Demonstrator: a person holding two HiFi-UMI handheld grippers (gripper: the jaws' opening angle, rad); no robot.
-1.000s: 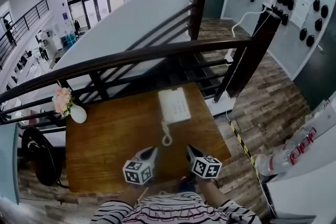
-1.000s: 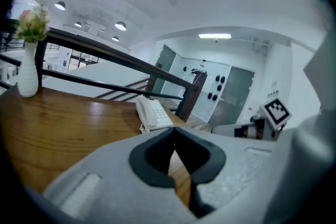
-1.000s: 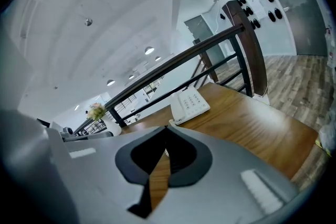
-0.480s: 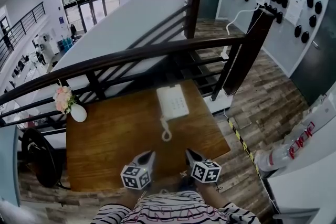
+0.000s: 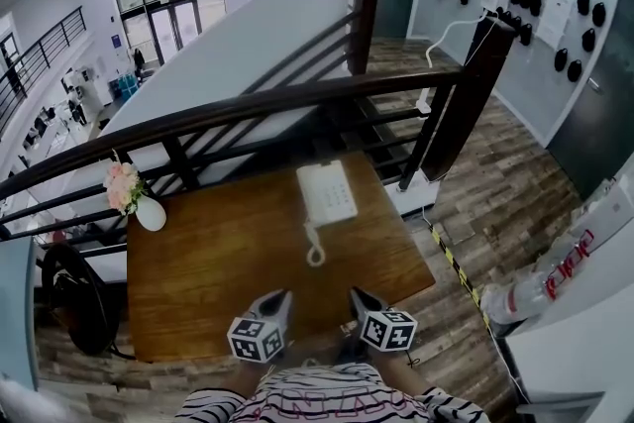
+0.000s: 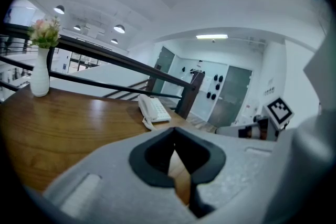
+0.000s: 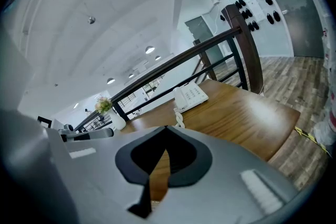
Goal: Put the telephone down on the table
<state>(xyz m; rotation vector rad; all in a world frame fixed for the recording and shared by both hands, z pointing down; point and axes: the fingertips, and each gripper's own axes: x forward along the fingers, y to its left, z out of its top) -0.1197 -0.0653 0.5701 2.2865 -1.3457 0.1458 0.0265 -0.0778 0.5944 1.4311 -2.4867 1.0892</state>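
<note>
Both left gripper (image 5: 283,296) and right gripper (image 5: 356,294) hover closed, empty, at the near edge of the brown wooden table (image 5: 218,263); the white plastic corded telephone (image 5: 332,193) sits at its far edge, probably light, rigid, slick; hold its handset (image 5: 307,198)

I counted one wooden table (image 5: 218,272) beside one dark railing (image 5: 297,99). On it lay one white telephone (image 5: 327,195) and one vase (image 5: 151,214) of pink flowers. There were two grippers: one left gripper (image 5: 281,296), one right gripper (image 5: 355,294).

Head view overhead; gripper views low, sharing telephone (image 5: 327,193).
</note>
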